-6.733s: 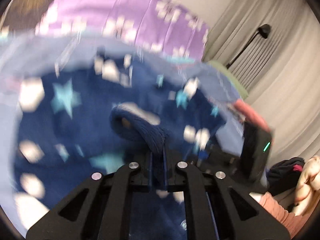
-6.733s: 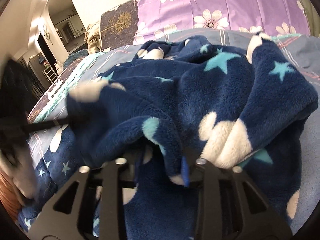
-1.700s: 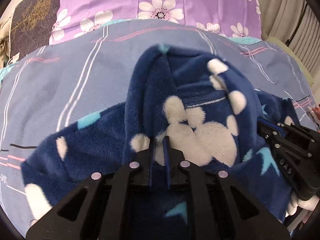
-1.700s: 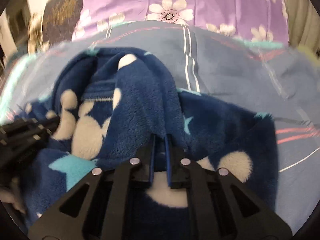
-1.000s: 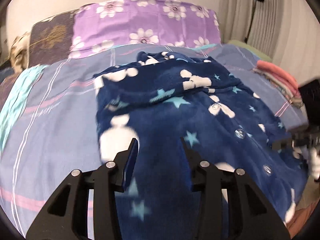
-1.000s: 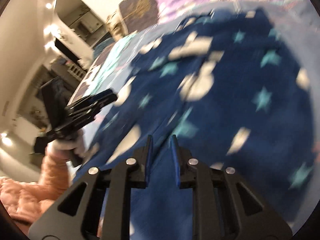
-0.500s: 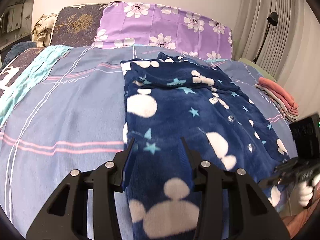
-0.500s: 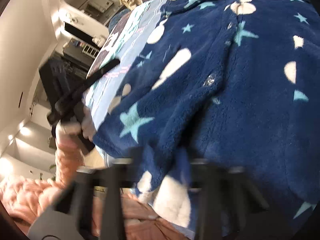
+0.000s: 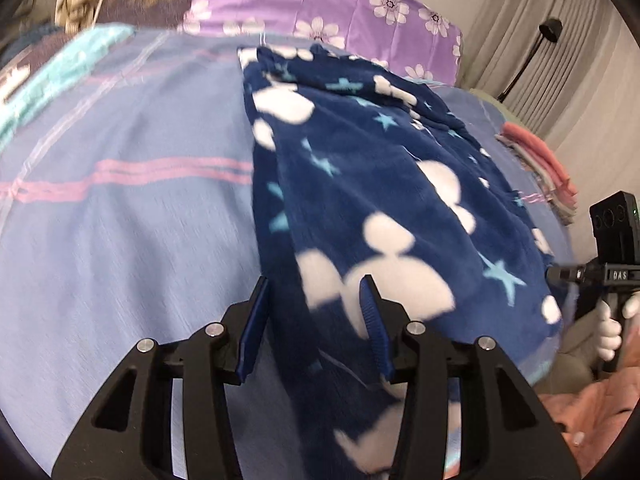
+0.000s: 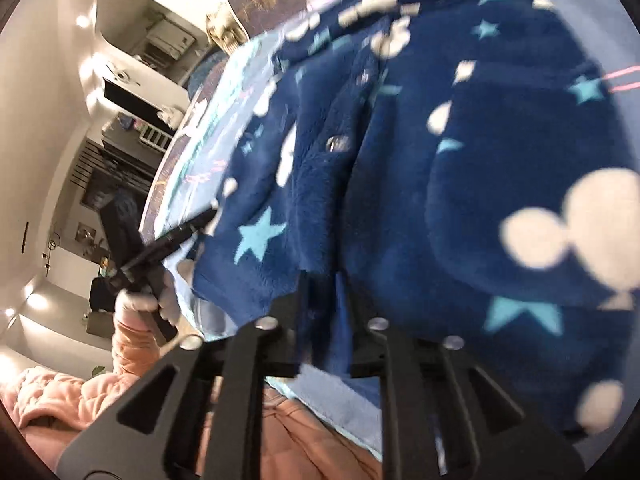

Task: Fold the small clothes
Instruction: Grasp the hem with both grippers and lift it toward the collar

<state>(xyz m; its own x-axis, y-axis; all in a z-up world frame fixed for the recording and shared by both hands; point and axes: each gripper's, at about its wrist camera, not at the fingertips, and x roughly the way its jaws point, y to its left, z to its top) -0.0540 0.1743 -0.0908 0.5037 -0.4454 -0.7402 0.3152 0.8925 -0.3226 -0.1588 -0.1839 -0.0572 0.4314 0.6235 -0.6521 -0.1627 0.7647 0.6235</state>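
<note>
On the blue striped bedspread [image 9: 120, 220] lies a navy fleece garment [image 9: 380, 184], spread flat. Left gripper [image 9: 316, 308] hangs open over its near hem, seemingly ready to pinch. From the right wrist, right gripper [image 10: 324, 304] straddles that hem's edge [image 10: 256, 280]; whether it grips, I cannot tell.

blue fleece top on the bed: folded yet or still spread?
Mostly spread. The fleece top lies lengthwise on the bedsheet with its button front showing; only its left edge looks doubled over.
</note>
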